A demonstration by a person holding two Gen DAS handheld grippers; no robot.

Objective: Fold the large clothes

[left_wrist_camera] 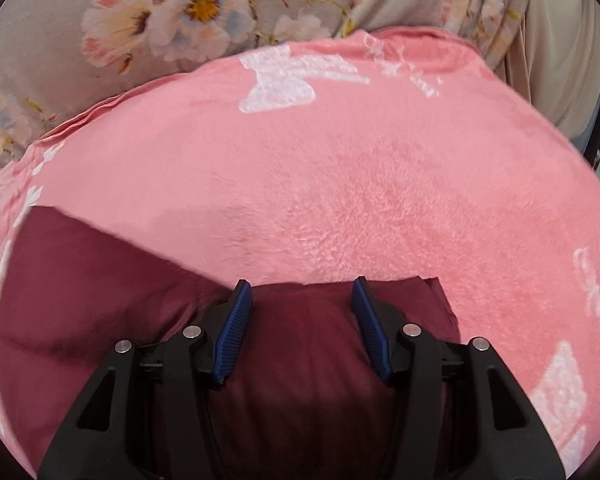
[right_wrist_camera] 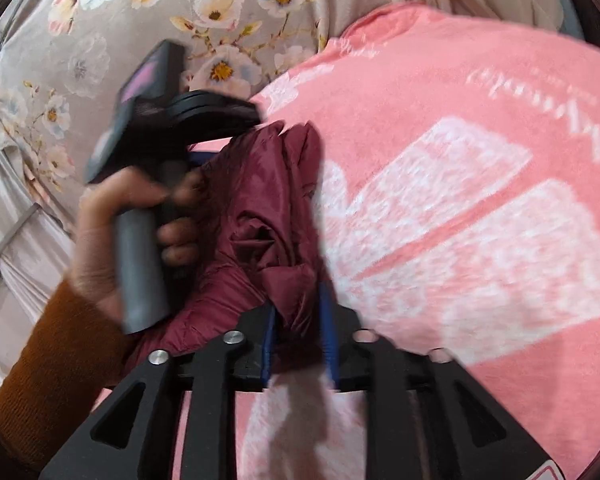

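A maroon puffer jacket lies bunched on a pink fleece blanket with white prints. My left gripper hovers open just above the jacket, and its blue pads touch nothing. In the right wrist view the jacket stands up in a crumpled ridge. My right gripper has a fold of that ridge between its blue pads, which stand apart; the blurred picture shows no squeeze on the cloth. A hand in a brown-orange sleeve holds the left gripper's black body at the jacket's far side, its fingertips hidden.
The pink blanket covers most of a bed dressed in a grey floral sheet, which shows beyond it at the top left. Beige curtain-like cloth hangs at the far right.
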